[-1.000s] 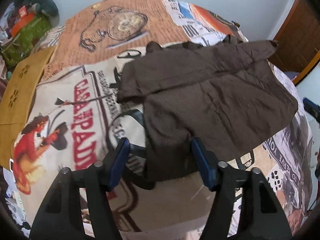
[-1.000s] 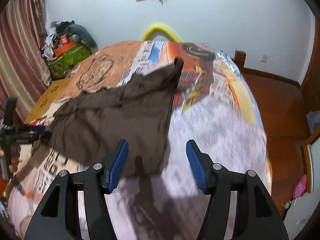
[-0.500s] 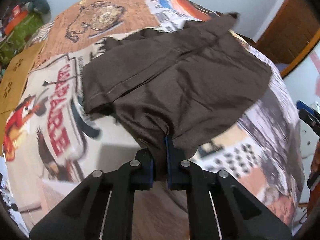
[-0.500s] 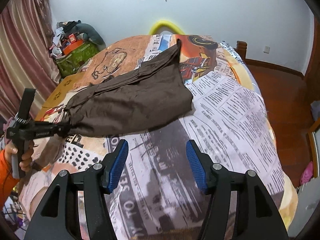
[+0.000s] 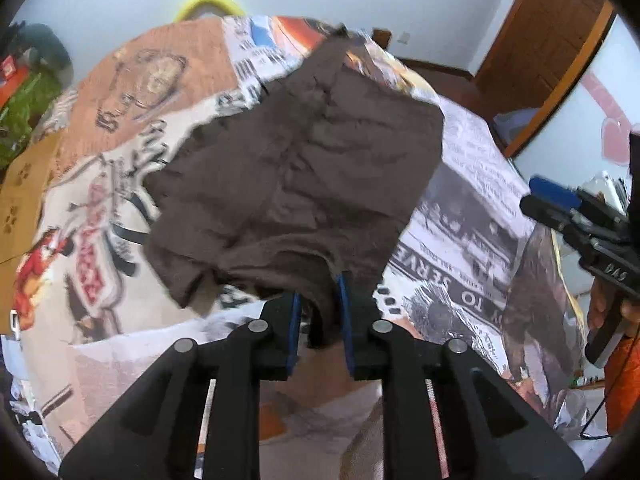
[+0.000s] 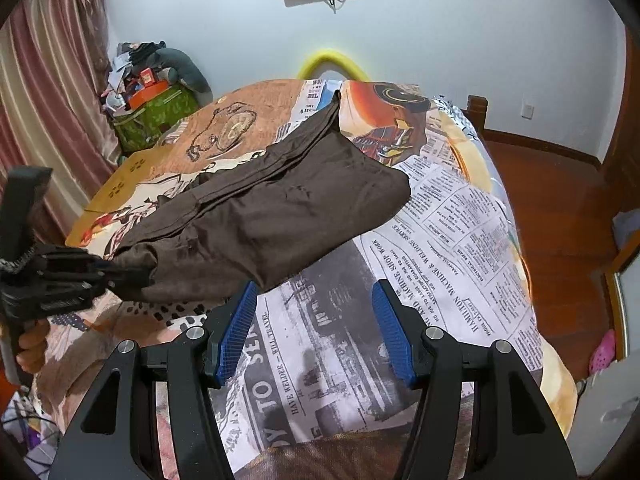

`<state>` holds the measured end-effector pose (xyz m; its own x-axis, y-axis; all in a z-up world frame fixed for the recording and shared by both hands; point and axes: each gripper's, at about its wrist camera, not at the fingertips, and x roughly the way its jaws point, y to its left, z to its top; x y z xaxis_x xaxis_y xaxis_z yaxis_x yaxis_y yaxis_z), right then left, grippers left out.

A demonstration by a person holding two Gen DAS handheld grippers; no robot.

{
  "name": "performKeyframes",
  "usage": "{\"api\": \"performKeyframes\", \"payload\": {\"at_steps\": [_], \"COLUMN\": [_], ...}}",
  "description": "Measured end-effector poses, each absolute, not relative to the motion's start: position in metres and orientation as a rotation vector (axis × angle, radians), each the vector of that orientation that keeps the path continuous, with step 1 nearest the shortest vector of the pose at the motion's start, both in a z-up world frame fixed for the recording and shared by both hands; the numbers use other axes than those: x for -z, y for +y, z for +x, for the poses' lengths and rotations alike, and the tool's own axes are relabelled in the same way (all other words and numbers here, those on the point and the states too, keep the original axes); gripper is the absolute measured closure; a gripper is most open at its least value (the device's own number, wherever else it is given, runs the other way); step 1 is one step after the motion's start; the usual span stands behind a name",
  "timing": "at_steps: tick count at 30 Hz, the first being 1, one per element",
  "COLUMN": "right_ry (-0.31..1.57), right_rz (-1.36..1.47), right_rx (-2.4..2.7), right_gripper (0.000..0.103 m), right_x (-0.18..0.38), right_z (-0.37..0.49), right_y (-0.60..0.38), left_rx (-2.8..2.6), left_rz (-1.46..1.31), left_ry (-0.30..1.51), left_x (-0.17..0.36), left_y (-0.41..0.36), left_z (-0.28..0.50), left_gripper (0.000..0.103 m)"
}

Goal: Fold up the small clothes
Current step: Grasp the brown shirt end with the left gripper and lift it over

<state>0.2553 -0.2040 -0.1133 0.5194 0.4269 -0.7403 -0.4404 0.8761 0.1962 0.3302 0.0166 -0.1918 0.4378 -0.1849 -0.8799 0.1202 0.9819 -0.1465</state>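
A brown garment (image 6: 272,216) is being carried over a bed (image 6: 460,248) covered with a newsprint-patterned spread, so the step in hand is judged to be the first fold: one edge is lifted and drawn across the rest. The near edge of the garment is caught between the jaws of the left gripper (image 5: 320,312), which stand narrow and are opening slightly while cloth is still seen between the blue pads; whether the pads still press firmly cannot be told. The far end of the garment rests on the bed toward the headboard, while the near part hangs raised above the spread. The right gripper (image 6: 316,332) is held with its jaws spread and nothing between them, just beside the hanging lower edge of the garment. For the next move, the lifted edge would probably need to be laid down squarely on the resting part, and the free corner could be steadied by the right gripper. In the left wrist view the pinch itself is shown close up. In the right wrist view the sag of the cloth, its raised span and the hand (image 6: 30,350) on the left gripper are shown from the side.
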Motion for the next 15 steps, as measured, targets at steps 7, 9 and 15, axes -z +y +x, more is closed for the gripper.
{"api": "performKeyframes", "payload": {"at_steps": [7,9,15], "right_ry": [0.902,0.916,0.948], "right_rz": [-0.001,0.007,0.011], "right_rx": [-0.508,-0.506,-0.493], "right_gripper": [0.047,0.047,0.047], "right_x": [0.125,0.130,0.148], "right_z": [0.264,0.269,0.290], "right_y": [-0.206,-0.205,-0.198], "left_rx": [0.016,-0.010,-0.032], "left_rz": [-0.105,-0.121,-0.155], "left_ry": [1.014,1.011,1.053], "left_x": [0.173,0.176,0.207], "left_y": [0.094,0.113,0.150], "left_z": [0.346,0.357,0.399], "left_gripper": [0.059,0.059,0.059]}}
